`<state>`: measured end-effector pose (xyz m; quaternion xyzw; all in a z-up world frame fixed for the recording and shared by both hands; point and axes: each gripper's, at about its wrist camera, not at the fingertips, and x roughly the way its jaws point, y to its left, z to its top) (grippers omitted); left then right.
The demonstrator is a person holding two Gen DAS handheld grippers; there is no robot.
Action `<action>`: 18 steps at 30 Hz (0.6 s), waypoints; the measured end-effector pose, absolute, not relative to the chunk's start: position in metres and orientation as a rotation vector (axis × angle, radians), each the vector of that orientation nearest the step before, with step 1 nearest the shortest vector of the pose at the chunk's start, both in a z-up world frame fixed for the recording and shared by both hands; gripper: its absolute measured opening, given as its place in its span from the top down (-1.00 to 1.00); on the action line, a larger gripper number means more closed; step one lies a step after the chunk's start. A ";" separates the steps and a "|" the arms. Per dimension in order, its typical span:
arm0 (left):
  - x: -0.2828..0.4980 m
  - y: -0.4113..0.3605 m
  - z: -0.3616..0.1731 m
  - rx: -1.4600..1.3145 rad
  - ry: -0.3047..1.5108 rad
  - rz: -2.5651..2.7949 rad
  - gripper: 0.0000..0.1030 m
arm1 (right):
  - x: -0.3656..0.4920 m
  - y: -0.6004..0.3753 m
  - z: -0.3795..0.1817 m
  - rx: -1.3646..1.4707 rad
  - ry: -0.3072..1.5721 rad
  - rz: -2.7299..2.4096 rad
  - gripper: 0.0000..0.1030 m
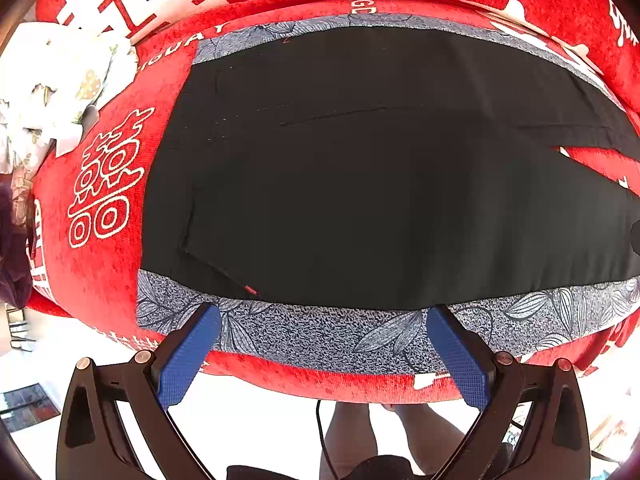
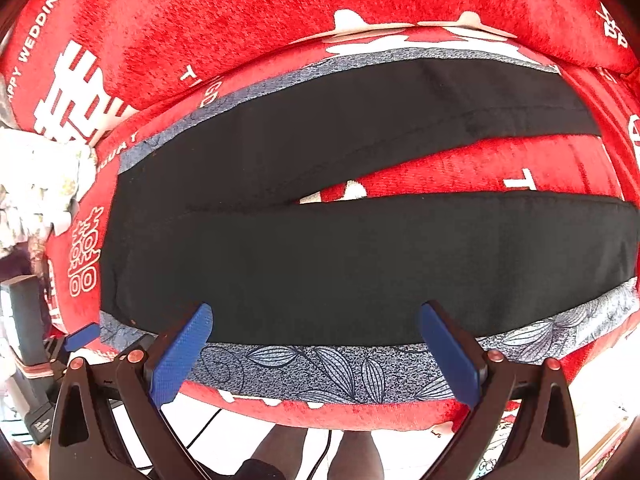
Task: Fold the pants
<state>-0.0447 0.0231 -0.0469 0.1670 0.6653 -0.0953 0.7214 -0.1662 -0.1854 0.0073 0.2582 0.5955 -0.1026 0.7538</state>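
Observation:
Black pants (image 1: 360, 184) lie flat on a grey leaf-print mat (image 1: 312, 336) on a red sofa seat. The waist end is at the left, and the two legs run to the right with a gap of red between them. My left gripper (image 1: 324, 316) is open and empty, hovering at the pants' near edge by the waist end. In the right wrist view the pants (image 2: 340, 268) show both legs; my right gripper (image 2: 316, 312) is open and empty over the near leg's front edge. The left gripper's blue fingertip (image 2: 82, 336) shows at that view's left edge.
The red sofa cover (image 2: 240, 20) with white lettering rises as a backrest behind the mat. A crumpled white floral cloth (image 1: 60, 88) lies at the left end of the seat. The person's legs (image 1: 360, 432) and a black cable stand on the white floor below the seat's front edge.

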 end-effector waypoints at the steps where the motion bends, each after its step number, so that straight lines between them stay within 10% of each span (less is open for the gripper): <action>1: -0.045 0.023 -0.047 0.372 1.468 -0.211 -1.00 | -0.167 -0.185 0.007 0.566 1.297 -0.221 -1.00; 18: -0.048 0.029 -0.043 0.332 1.468 -0.228 -1.00 | -0.182 -0.182 0.009 0.657 1.268 -0.181 -1.00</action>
